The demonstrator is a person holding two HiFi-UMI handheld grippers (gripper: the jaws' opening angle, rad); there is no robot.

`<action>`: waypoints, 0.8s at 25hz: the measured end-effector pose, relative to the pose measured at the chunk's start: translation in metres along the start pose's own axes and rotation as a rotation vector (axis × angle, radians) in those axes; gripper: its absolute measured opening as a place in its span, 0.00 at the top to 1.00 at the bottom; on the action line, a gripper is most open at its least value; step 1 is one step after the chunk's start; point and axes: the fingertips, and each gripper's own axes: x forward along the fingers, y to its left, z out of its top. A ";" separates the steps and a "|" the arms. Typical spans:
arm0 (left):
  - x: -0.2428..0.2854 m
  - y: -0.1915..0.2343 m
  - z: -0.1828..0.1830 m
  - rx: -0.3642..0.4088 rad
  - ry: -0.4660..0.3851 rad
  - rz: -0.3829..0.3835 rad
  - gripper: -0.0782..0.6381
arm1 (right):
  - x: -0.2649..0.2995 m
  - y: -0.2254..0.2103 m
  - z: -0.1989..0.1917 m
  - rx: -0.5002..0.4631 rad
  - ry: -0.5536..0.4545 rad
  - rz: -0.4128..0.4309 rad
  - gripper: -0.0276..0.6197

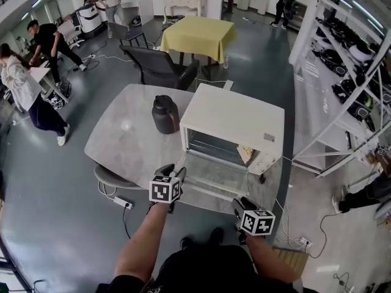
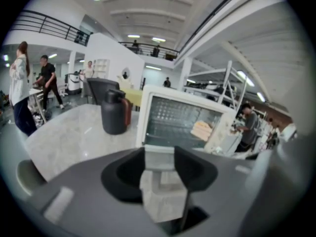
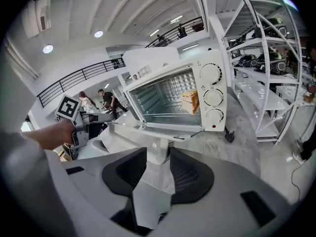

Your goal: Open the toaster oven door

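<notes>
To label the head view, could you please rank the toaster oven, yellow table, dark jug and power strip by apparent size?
Largest first:
toaster oven
yellow table (farther, so unsure)
dark jug
power strip

This is a large open lab or workshop hall. It has a glossy grey floor crossed by cables to a power strip, tall white metal racks loaded with equipment, and a railed mezzanine under a high, spot-lit ceiling. Several people work at scattered stations near a desk under a yellow cloth.
</notes>
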 end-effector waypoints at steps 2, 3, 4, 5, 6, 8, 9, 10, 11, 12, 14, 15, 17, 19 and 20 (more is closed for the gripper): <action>-0.001 0.000 -0.004 0.013 0.007 -0.003 0.62 | -0.007 0.001 -0.003 0.012 -0.018 -0.010 0.74; -0.002 0.000 -0.006 0.020 0.010 -0.004 0.62 | -0.010 0.000 -0.003 0.021 -0.028 -0.015 0.74; -0.001 0.000 -0.008 0.025 0.014 -0.004 0.62 | -0.014 -0.001 -0.004 0.026 -0.036 -0.022 0.74; -0.001 0.000 -0.011 0.028 0.019 -0.004 0.62 | -0.018 -0.003 -0.005 0.028 -0.041 -0.031 0.74; -0.001 0.000 -0.014 0.030 0.024 -0.004 0.62 | -0.021 -0.005 -0.006 0.027 -0.045 -0.040 0.74; -0.001 0.000 -0.022 0.033 0.037 -0.006 0.62 | -0.028 -0.009 -0.006 0.028 -0.057 -0.054 0.74; 0.000 0.000 -0.026 0.034 0.044 -0.007 0.63 | -0.030 -0.011 -0.005 0.031 -0.064 -0.058 0.74; 0.000 0.001 -0.030 0.034 0.050 -0.008 0.63 | -0.031 -0.012 -0.003 0.034 -0.070 -0.061 0.74; 0.000 0.002 -0.033 0.032 0.057 -0.008 0.63 | -0.031 -0.013 -0.002 0.036 -0.073 -0.061 0.74; -0.001 0.003 -0.037 0.029 0.063 -0.006 0.63 | -0.029 -0.013 0.000 0.037 -0.072 -0.060 0.74; -0.002 0.005 -0.045 0.022 0.074 0.005 0.63 | -0.025 -0.011 0.000 0.035 -0.060 -0.055 0.74; -0.003 0.006 -0.049 0.019 0.078 0.010 0.63 | -0.022 -0.009 -0.001 0.031 -0.052 -0.053 0.74; -0.003 0.007 -0.057 0.014 0.084 0.015 0.63 | -0.017 -0.006 -0.003 0.018 -0.039 -0.050 0.74; -0.002 0.007 -0.063 0.008 0.094 0.015 0.63 | -0.011 -0.005 -0.006 0.005 -0.024 -0.051 0.74; -0.002 0.007 -0.066 0.006 0.100 0.016 0.63 | -0.008 -0.005 -0.008 0.001 -0.016 -0.051 0.74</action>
